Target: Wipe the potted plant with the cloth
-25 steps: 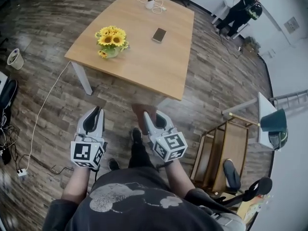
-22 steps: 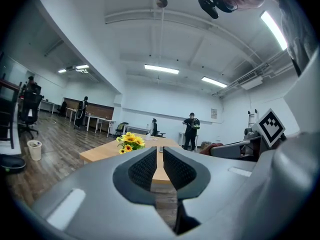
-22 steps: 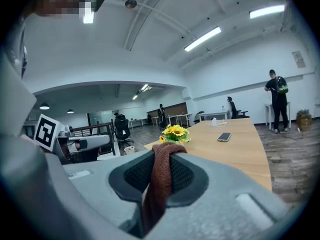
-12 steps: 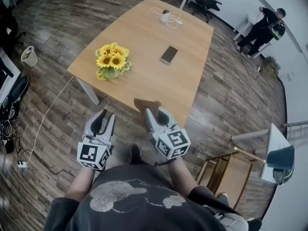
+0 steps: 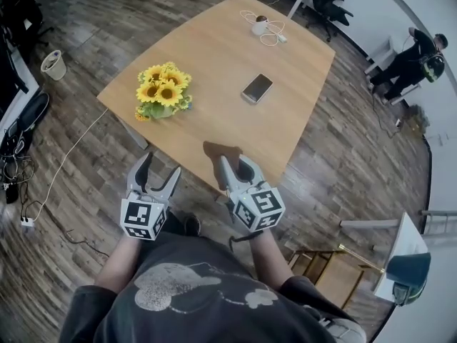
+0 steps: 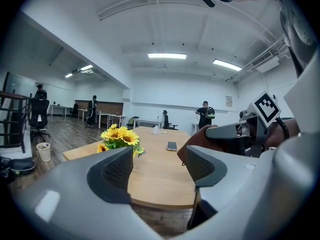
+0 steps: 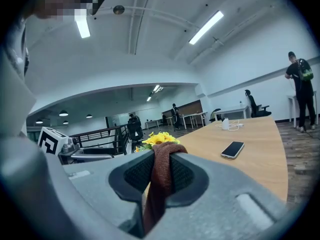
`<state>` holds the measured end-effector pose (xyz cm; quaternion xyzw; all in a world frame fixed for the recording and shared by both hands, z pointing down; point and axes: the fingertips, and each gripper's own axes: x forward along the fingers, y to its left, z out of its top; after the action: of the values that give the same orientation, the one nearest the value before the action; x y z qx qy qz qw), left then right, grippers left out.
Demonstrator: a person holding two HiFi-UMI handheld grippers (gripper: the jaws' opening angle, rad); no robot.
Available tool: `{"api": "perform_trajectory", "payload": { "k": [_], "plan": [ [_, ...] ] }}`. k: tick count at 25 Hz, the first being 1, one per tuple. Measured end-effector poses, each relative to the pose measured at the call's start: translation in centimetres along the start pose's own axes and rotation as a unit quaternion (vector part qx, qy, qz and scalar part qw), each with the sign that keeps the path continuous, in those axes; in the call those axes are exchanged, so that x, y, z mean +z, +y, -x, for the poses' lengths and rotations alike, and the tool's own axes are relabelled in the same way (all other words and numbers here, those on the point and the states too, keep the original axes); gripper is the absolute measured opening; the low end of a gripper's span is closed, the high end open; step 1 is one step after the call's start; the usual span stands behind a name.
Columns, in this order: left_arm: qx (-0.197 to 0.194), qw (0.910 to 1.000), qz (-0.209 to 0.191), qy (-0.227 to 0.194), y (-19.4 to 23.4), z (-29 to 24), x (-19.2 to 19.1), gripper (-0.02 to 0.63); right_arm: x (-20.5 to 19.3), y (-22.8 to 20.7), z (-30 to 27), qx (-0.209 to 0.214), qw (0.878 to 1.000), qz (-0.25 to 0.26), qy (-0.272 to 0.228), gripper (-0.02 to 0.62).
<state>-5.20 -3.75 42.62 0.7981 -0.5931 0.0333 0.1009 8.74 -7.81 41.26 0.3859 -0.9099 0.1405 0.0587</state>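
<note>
The potted plant (image 5: 163, 91), yellow sunflowers in a green pot, stands near the left corner of the wooden table (image 5: 214, 56). My right gripper (image 5: 234, 164) is shut on a brown cloth (image 5: 220, 151) and hovers over the table's near edge, right of the plant. In the right gripper view the cloth (image 7: 162, 174) hangs pinched between the pads, with the plant (image 7: 159, 139) just behind it. My left gripper (image 5: 161, 168) is open; its jaws have just been opening and nothing is between them. It sits short of the table's edge, below the plant (image 6: 120, 136).
A phone (image 5: 257, 88) lies mid-table. A white device with a coiled cable (image 5: 260, 27) sits at the far end. A waste bin (image 5: 52, 64) and cables are on the floor at left. A person (image 5: 418, 52) stands far right, and an office chair (image 5: 332, 2) is beyond the table.
Both grippers have moved forward to the table's near edge. The left jaws have spread from shut to open. The right gripper still holds the cloth.
</note>
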Motion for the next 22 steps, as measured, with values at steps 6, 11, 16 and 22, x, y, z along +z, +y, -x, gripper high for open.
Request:
{"api": "perform_trajectory", "payload": {
  "k": [6, 11, 16, 22],
  "plan": [
    [0.005, 0.9999, -0.001, -0.016, 1.3, -4.0, 0.3, 0.384, -0.5, -1.8, -1.7, -0.008, 1.0, -0.014, 0.018, 0.043],
    [0.021, 0.999, 0.026, 0.029, 3.9, -8.1, -3.4, 0.469, -0.1, -4.0, -3.3, -0.026, 0.999, -0.013, 0.031, 0.043],
    [0.059, 0.9947, 0.032, 0.079, 7.8, -11.8, -7.4, 0.512, 1.1, -5.9, -5.3, -0.043, 0.998, -0.005, 0.04, 0.043],
    [0.074, 0.9933, 0.009, 0.088, 11.1, -14.9, -8.7, 0.531, 1.2, -6.8, -7.4, -0.058, 0.997, -0.009, 0.053, 0.043]
  ]
}}
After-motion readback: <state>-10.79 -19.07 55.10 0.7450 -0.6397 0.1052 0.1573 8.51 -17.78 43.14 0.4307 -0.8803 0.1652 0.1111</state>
